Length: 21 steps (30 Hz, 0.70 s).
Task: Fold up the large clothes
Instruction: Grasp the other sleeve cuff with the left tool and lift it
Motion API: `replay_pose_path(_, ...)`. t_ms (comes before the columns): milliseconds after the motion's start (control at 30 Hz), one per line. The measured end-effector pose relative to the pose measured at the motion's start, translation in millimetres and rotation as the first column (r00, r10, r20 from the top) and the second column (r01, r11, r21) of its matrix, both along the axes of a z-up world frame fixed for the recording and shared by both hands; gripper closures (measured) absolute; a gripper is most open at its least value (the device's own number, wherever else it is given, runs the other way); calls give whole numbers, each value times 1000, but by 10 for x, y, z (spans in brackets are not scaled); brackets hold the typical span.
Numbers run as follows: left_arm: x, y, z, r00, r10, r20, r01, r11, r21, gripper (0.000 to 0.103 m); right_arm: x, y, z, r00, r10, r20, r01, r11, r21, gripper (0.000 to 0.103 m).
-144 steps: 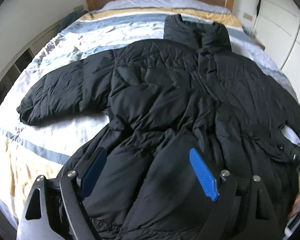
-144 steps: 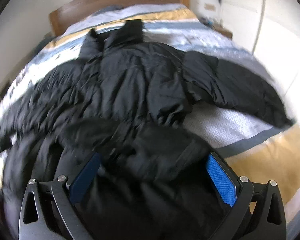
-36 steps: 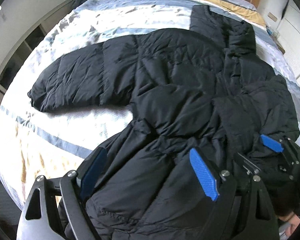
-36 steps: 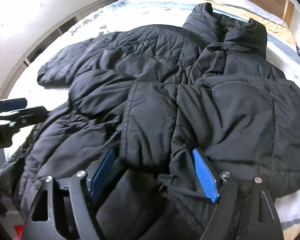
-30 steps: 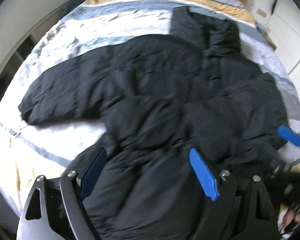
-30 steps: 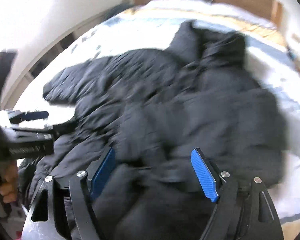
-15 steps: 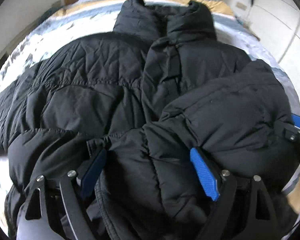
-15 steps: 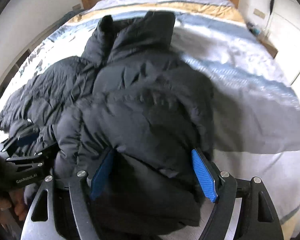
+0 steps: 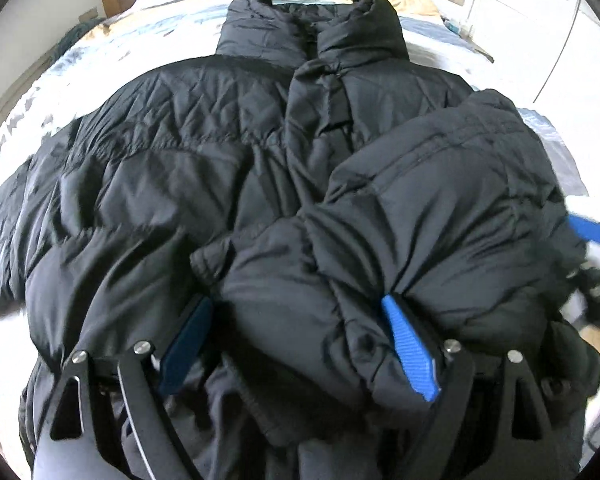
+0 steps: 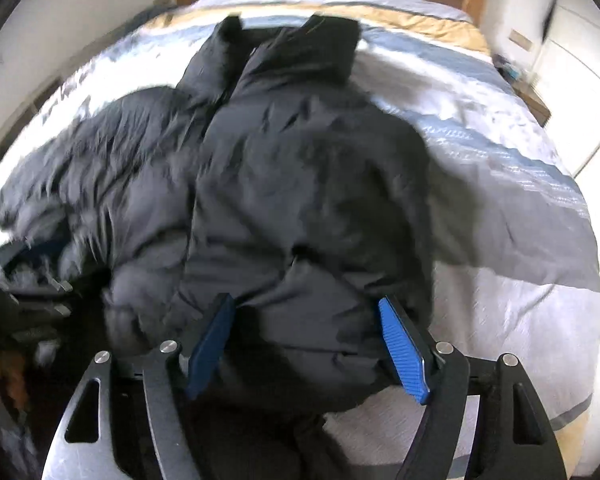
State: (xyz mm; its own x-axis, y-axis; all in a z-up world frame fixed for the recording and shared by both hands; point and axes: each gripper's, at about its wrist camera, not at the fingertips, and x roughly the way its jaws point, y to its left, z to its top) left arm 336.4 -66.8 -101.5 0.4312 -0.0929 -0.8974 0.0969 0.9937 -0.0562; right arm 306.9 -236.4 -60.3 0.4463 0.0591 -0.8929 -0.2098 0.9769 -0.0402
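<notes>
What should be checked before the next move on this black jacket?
1. Jacket lies front up on the bed, collar far from the camera: ok.
2. One sleeve folded across the chest: ok.
3. Other sleeve folded in: not ok, it runs off toward the left edge of the left view.
4. Left gripper has padding bunched between its fingers: grip cannot tell.
5. Right gripper has just been closing, padding between its fingers: grip cannot tell.
6. Hem straight: cannot tell, hidden.
</notes>
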Motion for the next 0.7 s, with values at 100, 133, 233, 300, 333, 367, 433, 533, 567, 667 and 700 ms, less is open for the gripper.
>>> replay_pose_path(100, -112, 145, 107, 1000, -4, 2, 5, 999, -34, 17, -9, -78, -133, 998, -48, -49, 48, 999, -2, 25)
replay_pose_path(133, -170, 220, 167, 1000, 3, 9, -2, 1000, -25, 17, -15, -104, -133, 996, -67, -52, 66, 998, -10, 23)
replay_pose_path(233, -302, 488, 295, 999, 38, 8, -38, 999, -16, 17, -63, -78, -19, 993, -109, -40, 106, 993, -59, 23)
replay_pose_path(300, -402, 787, 386, 997, 81, 3, -81, 996, -30, 17, -137, -10, 123, 993, -119, -23, 117, 991, -62, 23)
replay_pose_path(333, -452, 940, 430, 995, 101, 3, -101, 994, -32, 17, -180, 23, 178, 993, -120, -17, 119, 991, -56, 23)
replay_pose_path(367, -505, 1124, 476, 992, 127, 4, -127, 991, -33, 17, -228, 99, 268, 993, -118, -8, 118, 992, -47, 23)
replay_pose_path(433, -592, 1506, 544, 981, 193, 1, -193, 980, -39, 17, -280, 227, 386, 994, -110, 2, 110, 993, -39, 23)
replay_pose_path(533, -679, 2154, 576, 953, 300, -27, -301, 951, -70, 17, -333, 485, 492, 995, -100, 5, 100, 995, -16, 22)
replay_pose_path(567, -712, 2430, 566, 940, 339, -39, -342, 936, -89, 17, -342, 595, 517, 995, -99, 4, 99, 995, -8, 22)
replay_pose_path(667, -759, 3145, 476, 888, 453, -77, -459, 878, -133, 17, -264, 851, 516, 995, -95, -9, 95, 995, 7, 22)
replay_pose_path(700, -773, 3379, 437, 869, 488, -79, -494, 855, -155, 17, -240, 927, 514, 996, -93, -14, 94, 996, 10, 22)
